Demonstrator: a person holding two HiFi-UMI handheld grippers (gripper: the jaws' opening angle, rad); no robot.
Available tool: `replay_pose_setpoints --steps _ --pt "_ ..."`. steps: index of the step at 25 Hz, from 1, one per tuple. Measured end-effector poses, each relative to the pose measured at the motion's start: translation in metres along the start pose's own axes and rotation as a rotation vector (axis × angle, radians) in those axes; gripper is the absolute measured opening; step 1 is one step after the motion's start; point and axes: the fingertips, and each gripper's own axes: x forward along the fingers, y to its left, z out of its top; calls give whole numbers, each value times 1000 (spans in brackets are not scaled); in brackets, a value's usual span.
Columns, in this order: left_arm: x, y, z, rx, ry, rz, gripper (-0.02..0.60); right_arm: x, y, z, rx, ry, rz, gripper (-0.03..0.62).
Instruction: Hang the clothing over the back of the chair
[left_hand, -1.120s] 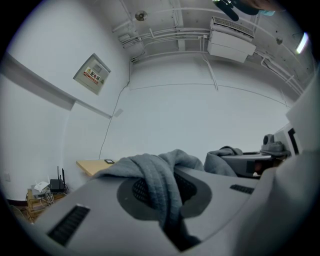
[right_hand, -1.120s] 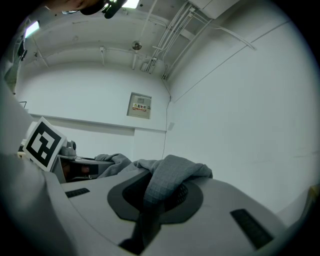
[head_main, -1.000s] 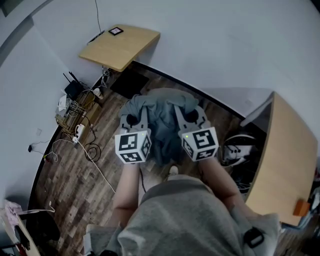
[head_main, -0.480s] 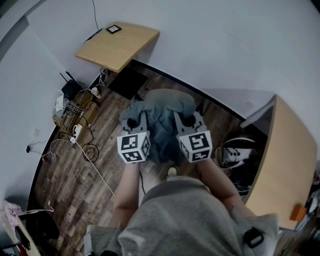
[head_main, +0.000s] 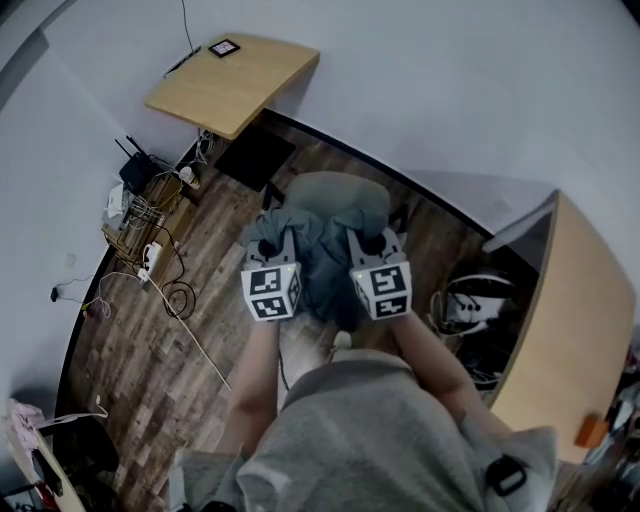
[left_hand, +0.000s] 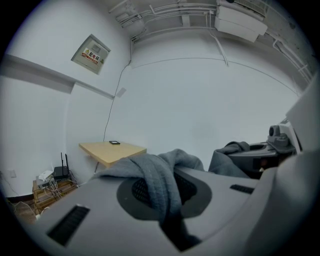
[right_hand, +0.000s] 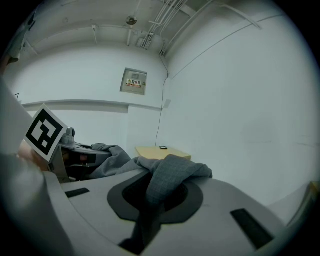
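Lowest in the head view, the person's arms are reaching up-frame toward centre. The left gripper (head_main: 266, 240), left of centre, is pinching a fold of the grey clothing (left_hand: 161, 176). Its fingers (left_hand: 95, 205) are pressing all but together on the fold. The cloth is rising out of the slot between them and draping over the dark round recess. The right gripper (head_main: 376, 240), right of centre, is gripping another bunch the same way, fingers (right_hand: 235, 200) nearly closed on it and fabric spilling past the tips. Between the two grippers the clothing is hanging as a dark sheet at frame centre. Just beyond it, up-frame, the chair (head_main: 335, 190) is showing its rounded back; whether the cloth is touching it cannot be told. Farther off, a wooden bench (head_main: 235, 85) is standing against the wall at upper left.
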Motion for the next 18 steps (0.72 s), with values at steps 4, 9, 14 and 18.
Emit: replay_pose_setpoints --steps 4,9,14,18 --pt "14 4 -14 9 30 -3 23 13 -7 -18 -4 47 -4 25" --pt "36 5 -37 25 88 -9 23 27 -18 -43 -2 110 -3 26" --pt "50 4 -59 46 161 -15 23 40 -26 -71 -1 183 1 26" --pt "57 6 -81 56 229 -27 23 46 -30 -90 10 230 9 26"
